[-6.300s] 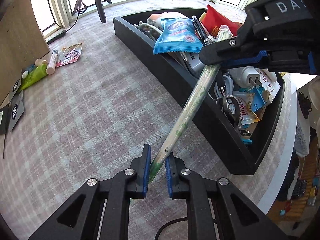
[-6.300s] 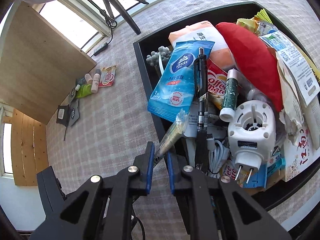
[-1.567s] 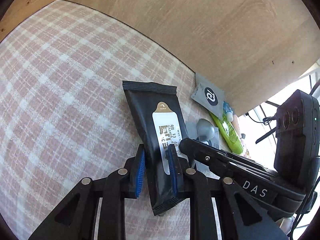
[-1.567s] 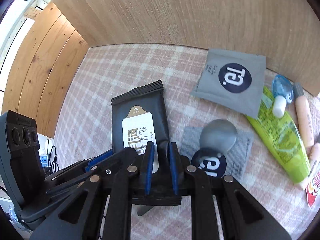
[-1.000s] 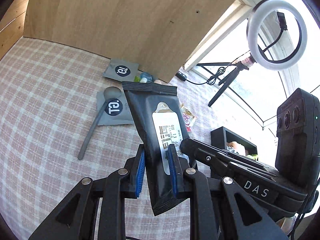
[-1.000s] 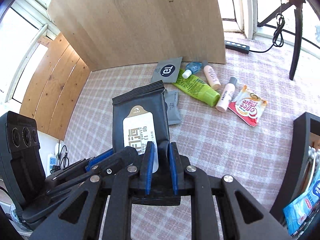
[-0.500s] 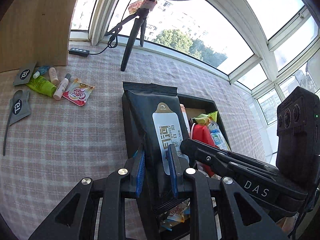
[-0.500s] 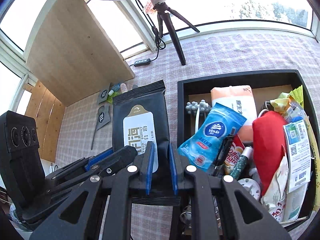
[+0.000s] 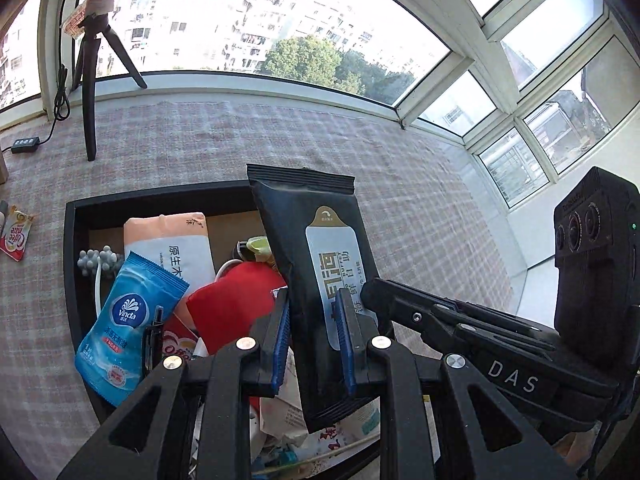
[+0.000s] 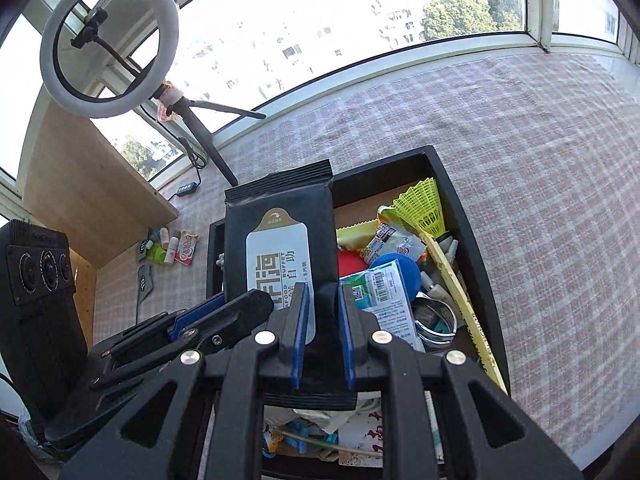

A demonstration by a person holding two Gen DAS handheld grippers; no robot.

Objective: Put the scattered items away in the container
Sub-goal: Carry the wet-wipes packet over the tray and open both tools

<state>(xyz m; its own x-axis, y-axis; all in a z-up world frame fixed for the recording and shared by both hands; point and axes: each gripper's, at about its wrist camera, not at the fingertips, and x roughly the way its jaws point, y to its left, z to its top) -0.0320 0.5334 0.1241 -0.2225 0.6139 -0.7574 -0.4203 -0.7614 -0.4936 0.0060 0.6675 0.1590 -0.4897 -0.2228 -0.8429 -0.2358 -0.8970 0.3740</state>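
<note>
Matt black foil pouch (image 9: 316, 248); woven checked cloth (image 9: 400, 184); glossy plastic packet (image 9: 132, 316).

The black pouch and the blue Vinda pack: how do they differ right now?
The black pouch is held in the air above the black bin, pinched by the left gripper and the right gripper; the blue Vinda pack lies loose in the bin, draped over its rim. The pouch is matte black with a white label; the Vinda pack is bright blue. Both are flat, sealed soft packs.

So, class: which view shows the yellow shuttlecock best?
The right wrist view: the shuttlecock lies in plain sight at the tray's far corner. In the left wrist view the black pack and gripper hide that part of the tray, so none of it shows.
</note>
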